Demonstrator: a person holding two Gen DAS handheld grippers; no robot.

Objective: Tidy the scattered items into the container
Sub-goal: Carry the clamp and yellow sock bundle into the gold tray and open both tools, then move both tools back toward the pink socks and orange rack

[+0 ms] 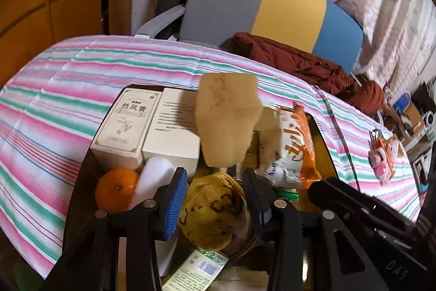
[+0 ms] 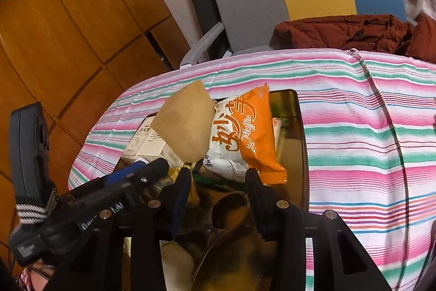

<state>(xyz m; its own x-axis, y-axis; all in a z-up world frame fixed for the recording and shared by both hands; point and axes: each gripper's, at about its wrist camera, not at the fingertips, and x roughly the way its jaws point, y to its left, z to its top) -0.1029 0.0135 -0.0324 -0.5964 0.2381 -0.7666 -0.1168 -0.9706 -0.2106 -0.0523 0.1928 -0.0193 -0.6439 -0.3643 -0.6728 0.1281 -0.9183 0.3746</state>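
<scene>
Wooden panelling [image 2: 68,32] and a chair with a grey, yellow and blue backrest [image 1: 272,4] are being seen behind the desk [image 1: 54,100], which is being covered by a pink, green and white striped cloth; a dark red padded jacket [image 1: 294,59] is being draped at its far edge. A dark, shallow rectangular container [image 2: 303,154] is being carried by the desk and is being filled with most of the items: two white cardboard boxes [image 1: 122,127] are being kept side by side in its far left corner, an orange mandarin [image 1: 117,188] and a white cylinder [image 1: 155,179] are being pressed together just in front of them, and an orange-and-white crinkled snack packet [image 1: 294,143] is being propped along the right side. A tan, wedge-shaped piece [image 1: 226,122] is being shown upright above the middle of the container, touched by neither tool. The left tongs [image 1: 216,203] are being held partly apart over the container, with a yellow patterned bag [image 1: 215,212] being framed between the blue pads, and no clamping on it is being shown. The right tongs [image 2: 218,198] are being held just beside them, over a dark glossy brown object [image 2: 231,212]; whether it is being gripped cannot be told. A small pink packet [image 1: 381,157] is being left on the cloth, well apart from the container.
</scene>
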